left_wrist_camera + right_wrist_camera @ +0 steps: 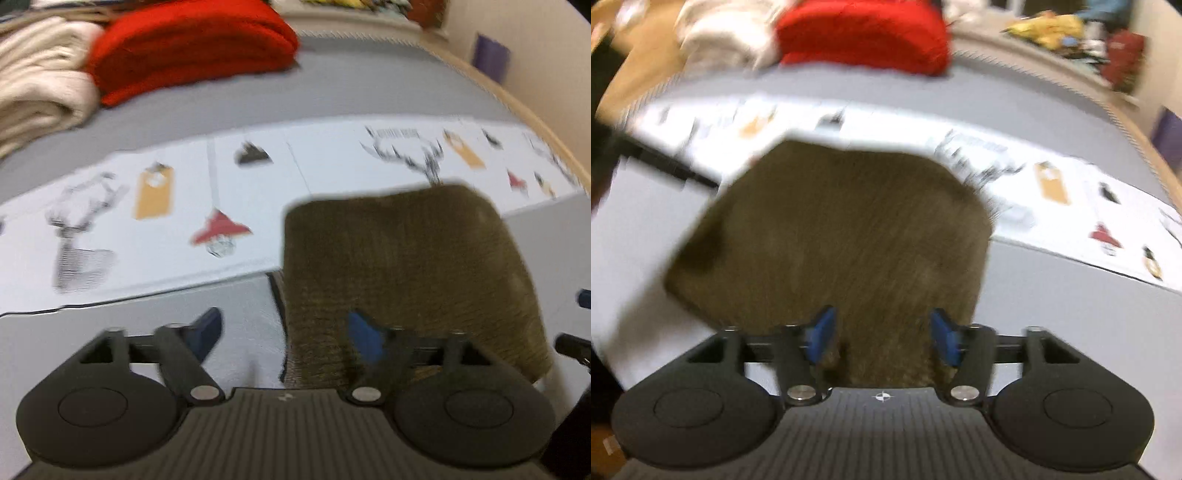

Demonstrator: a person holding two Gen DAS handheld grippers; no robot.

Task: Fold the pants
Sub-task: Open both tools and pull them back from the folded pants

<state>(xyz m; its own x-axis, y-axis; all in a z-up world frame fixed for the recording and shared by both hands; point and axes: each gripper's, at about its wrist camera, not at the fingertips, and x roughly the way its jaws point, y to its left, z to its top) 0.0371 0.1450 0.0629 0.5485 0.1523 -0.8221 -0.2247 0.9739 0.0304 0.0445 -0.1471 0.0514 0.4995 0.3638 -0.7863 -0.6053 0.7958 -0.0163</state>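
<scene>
The olive-brown pants [406,266] lie folded into a compact block on the grey table, partly over a white printed strip. In the left wrist view my left gripper [286,332] is open; its right blue fingertip [364,334] is over the near left edge of the pants and its left one over bare table. In the right wrist view the pants [842,236] fill the middle. My right gripper [882,338] is open, its blue fingertips [822,334] spread over the near edge of the fabric. Both views are motion-blurred.
A white paper strip [147,229] with deer, tag and lamp prints crosses the grey table [332,85]. A folded red garment [192,48] and cream garments [37,77] are stacked at the far left. Clutter sits beyond the table's far right edge [1071,33].
</scene>
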